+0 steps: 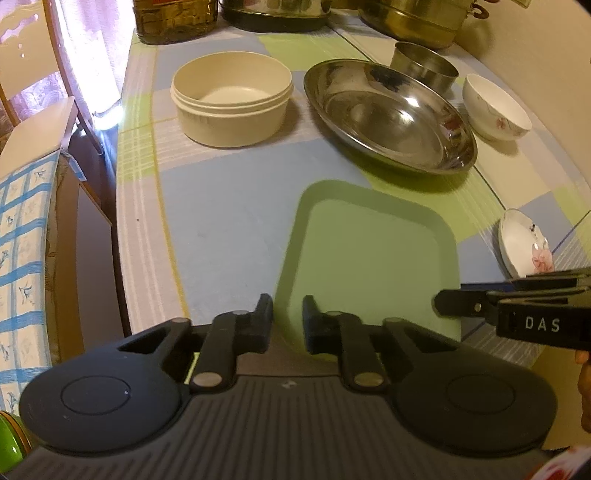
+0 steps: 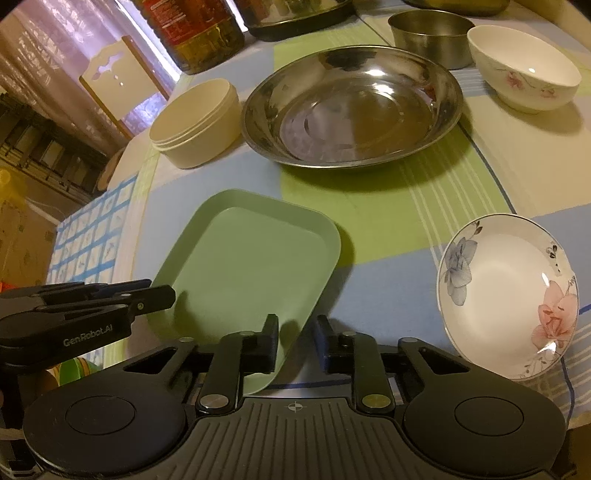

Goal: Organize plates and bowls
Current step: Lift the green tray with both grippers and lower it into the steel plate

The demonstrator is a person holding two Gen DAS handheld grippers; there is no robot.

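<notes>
A green square plate (image 1: 373, 258) (image 2: 247, 258) lies on the checked tablecloth just ahead of both grippers. My left gripper (image 1: 287, 321) is open and empty over its near edge. My right gripper (image 2: 295, 341) is open and empty at the plate's near right corner. Beyond the plate stand a cream round container (image 1: 231, 98) (image 2: 195, 123), a wide steel dish (image 1: 391, 114) (image 2: 351, 107), a steel cup (image 1: 424, 64) (image 2: 428, 35) and a white flowered bowl (image 1: 495, 107) (image 2: 524, 70). A white flowered plate (image 2: 506, 295) (image 1: 524, 245) lies to the right.
An oil bottle (image 1: 175, 18) (image 2: 192, 33) and metal pots (image 1: 413, 18) stand along the far edge of the table. The table's left edge (image 1: 125, 206) drops to a chair and a blue-checked cloth (image 1: 22, 258).
</notes>
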